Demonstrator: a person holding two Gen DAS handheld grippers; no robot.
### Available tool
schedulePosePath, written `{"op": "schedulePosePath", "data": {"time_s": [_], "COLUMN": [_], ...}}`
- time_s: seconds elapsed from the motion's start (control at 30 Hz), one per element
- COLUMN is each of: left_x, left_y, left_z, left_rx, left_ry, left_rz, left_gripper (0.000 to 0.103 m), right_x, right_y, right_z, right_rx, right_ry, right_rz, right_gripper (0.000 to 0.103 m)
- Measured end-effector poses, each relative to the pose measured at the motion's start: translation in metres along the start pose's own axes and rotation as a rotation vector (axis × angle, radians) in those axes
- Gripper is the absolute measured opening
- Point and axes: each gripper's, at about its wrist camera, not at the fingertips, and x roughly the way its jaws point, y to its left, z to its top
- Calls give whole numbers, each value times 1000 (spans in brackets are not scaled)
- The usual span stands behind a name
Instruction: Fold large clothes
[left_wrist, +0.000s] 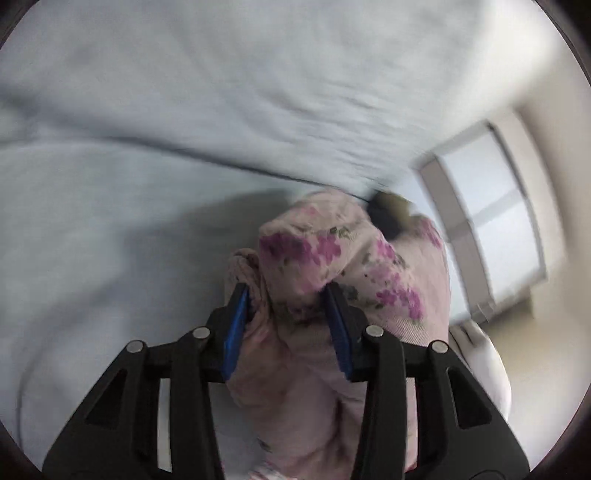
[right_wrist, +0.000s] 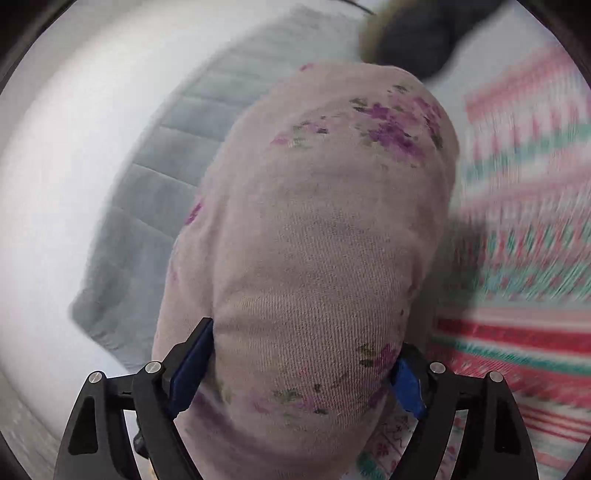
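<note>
The pink floral garment (left_wrist: 332, 258) you are handling is a soft twill-woven cloth printed with purple flower sprigs, bunched into rounded, bulging folds and lifted above the pale blue sheet (left_wrist: 147, 147) that lies rumpled behind it. Your left gripper (left_wrist: 288, 299) has a thick wad of it between its blue pads (left_wrist: 236, 325), which press into the fabric on both sides. Your right gripper (right_wrist: 303, 354) stands wide, and a big domed fold of the same garment (right_wrist: 317, 221) fills the gap, both pads touching it. Beside that fold lie a quilted grey-blue pad (right_wrist: 147, 192) and a striped red, green and white knit blanket (right_wrist: 524, 258). Both views are motion-blurred.
</note>
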Motion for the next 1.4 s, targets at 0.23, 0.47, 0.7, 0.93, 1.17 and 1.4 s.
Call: {"op": "schedulePosePath", "data": {"time_s": [0.23,0.47,0.7,0.93,1.17,1.4], "left_x": [-10,-60,-122,-168,-199,-237], "left_y": [-31,-33,-68,-117,-129,-118], "left_z": [-1,1,-47,-171,-270,-295], "left_rx": [226,115,197,621,950,960], "left_ry": [-108,-153,-165,-111,-53,-163], "left_rz": [73,58,58,210,340,417], "left_gripper": [69,75,75,96,100,102], "right_x": [26,-69,-150,-235,-278,-274], "right_y": [-21,8,72,136,160,159], "right_z": [-12,-14,-52,-143,-211,-247], "right_rx": [133,49,-138,-330,-456,-608], "right_ry": [-28,-37,-12,70,42,3], "right_rz": [-96,-171,-242,-287,-266,-350], "right_gripper": [92,92,92,96,101,102]}}
